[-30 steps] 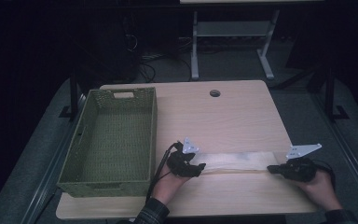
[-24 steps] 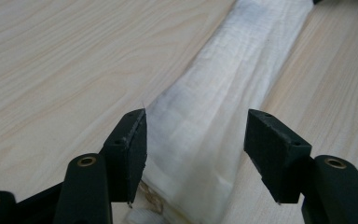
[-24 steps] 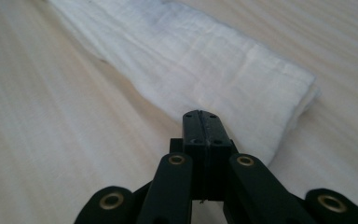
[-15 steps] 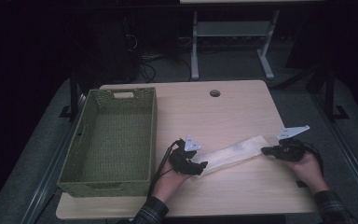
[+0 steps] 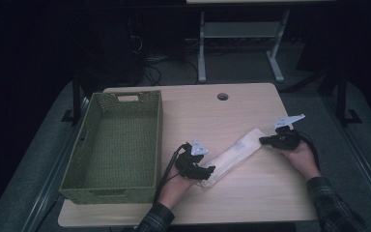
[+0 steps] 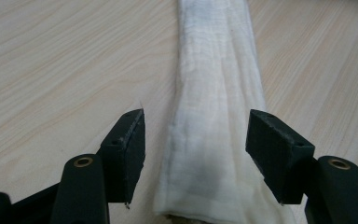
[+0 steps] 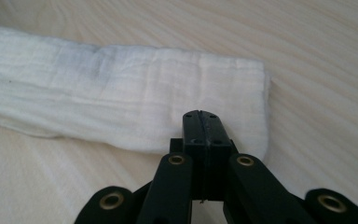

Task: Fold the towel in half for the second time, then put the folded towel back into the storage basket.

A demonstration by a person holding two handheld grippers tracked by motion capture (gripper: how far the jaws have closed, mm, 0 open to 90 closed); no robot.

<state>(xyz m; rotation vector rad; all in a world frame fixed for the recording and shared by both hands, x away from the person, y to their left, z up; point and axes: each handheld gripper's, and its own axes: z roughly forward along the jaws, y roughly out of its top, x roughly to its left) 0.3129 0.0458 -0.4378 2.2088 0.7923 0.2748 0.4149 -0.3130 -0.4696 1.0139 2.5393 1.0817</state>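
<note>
Dark floor and cables surround a pale wooden table [image 5: 251, 193], with a grey metal stand [image 5: 239, 46] behind it; on the table's left side sits a green woven basket [image 5: 113, 145], its long side running away from the person.

Right of the basket lies a folded white cloth [image 5: 234, 153], a long narrow strip set slantwise, its near end low by the left hand and its far end higher toward the right hand; it rests flat on the wood, well apart from the basket.

At the near end is the left gripper [image 5: 204, 170], held in a hand with a checked sleeve; its jaws have just been opening; in the left gripper view the left gripper [image 6: 196, 154] stands with its jaws spread to either side of the cloth [image 6: 216, 93], the strip running between them and away up the picture; the pads [image 6: 133, 140] stand off the fabric with a gap on each side, so nothing is clamped.

At the far end is the right gripper [image 5: 265, 140], low over the table; in the right gripper view the right gripper [image 7: 200, 122] has its jaws pressed together, tips over the edge of the cloth [image 7: 121, 102] near its squared end; whether fabric is pinched between them I cannot tell.
</note>
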